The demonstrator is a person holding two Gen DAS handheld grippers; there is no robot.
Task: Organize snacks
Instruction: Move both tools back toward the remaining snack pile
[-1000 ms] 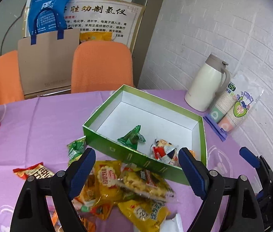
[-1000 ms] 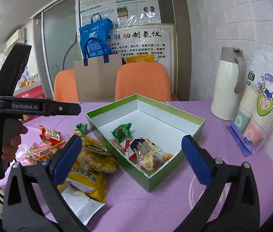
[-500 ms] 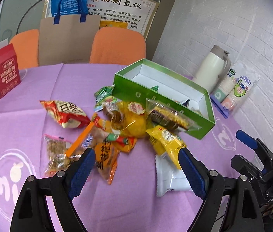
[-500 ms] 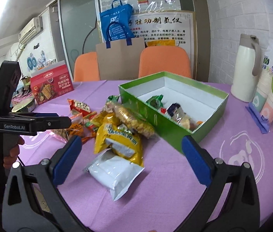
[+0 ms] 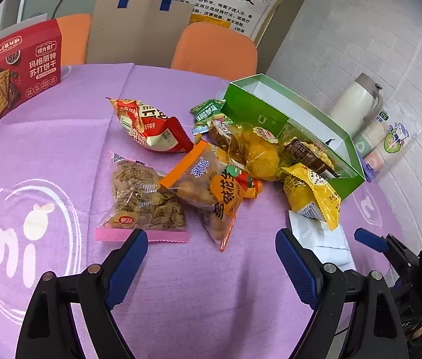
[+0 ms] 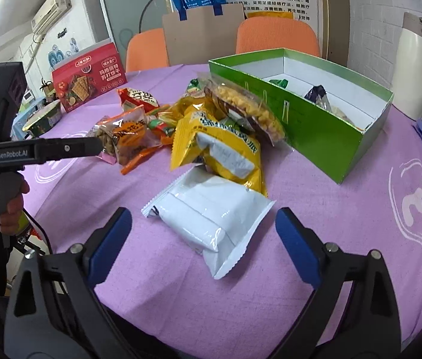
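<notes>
since most snack packets [image 5: 211, 161] lie heaped against the green box's [image 6: 324, 137] near wall at centre frame, both grippers hang wide open and empty, the right gripper [image 6: 203, 243], jaws just narrowing, framing the white packet [image 6: 211, 212] on bare purple cloth [image 6: 315, 239] below, the left gripper [image 5: 211, 264] lower left.

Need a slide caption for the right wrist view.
Open right tongs hover over a white snack packet, beside piled snacks and a green box on the purple tablecloth.
</notes>
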